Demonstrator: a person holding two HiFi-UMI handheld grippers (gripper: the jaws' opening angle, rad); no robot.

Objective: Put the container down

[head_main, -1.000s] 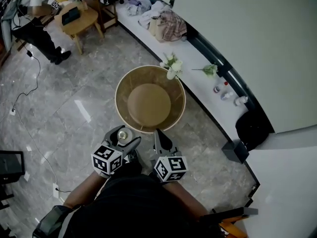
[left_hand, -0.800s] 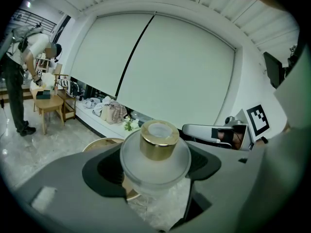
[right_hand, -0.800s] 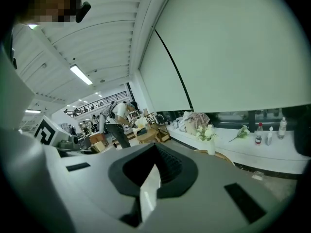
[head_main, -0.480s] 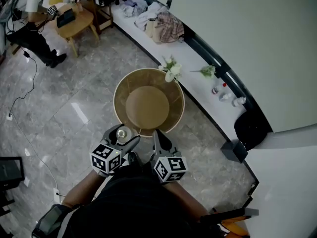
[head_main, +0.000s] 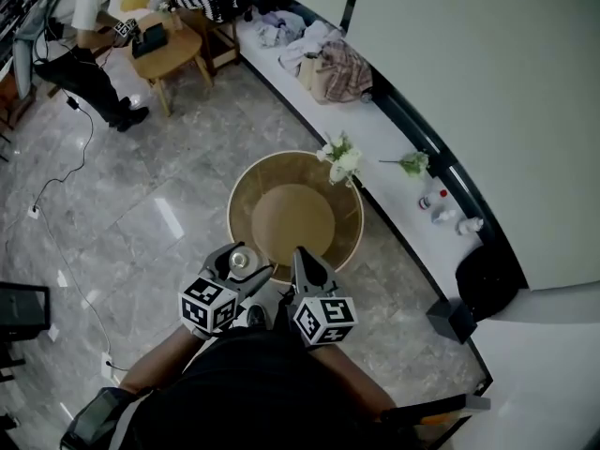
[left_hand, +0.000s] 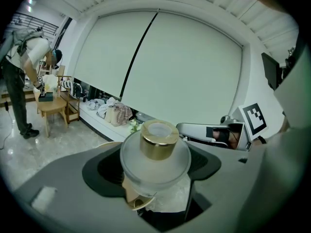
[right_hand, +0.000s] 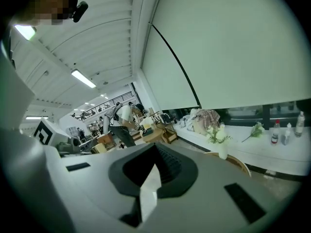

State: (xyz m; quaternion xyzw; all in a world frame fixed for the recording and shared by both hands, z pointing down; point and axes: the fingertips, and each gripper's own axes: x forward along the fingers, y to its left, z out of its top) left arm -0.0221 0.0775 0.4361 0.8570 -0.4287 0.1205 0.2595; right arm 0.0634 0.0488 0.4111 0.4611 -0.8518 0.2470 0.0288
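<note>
A frosted round container (left_hand: 154,161) with a gold cap (left_hand: 159,140) sits between the jaws of my left gripper (left_hand: 155,178), which is shut on it. In the head view the container (head_main: 240,262) shows at the left gripper (head_main: 246,268), just off the near rim of a round wooden table (head_main: 295,218). My right gripper (head_main: 302,265) is beside it at the table's near edge, jaws together with nothing held. In the right gripper view its jaws (right_hand: 151,178) meet and the table edge (right_hand: 236,165) lies beyond.
A small white vase of flowers (head_main: 341,160) stands at the table's far rim. A long white ledge (head_main: 394,148) with clothes, bottles and a flower stem runs behind. A person (head_main: 80,26) bends at a small wooden table (head_main: 169,50) far left. A cable (head_main: 75,148) crosses the grey marble floor.
The view has shifted: the round table now sits lower and closer to both grippers. The left gripper still holds the container; the right stays shut beside it.
</note>
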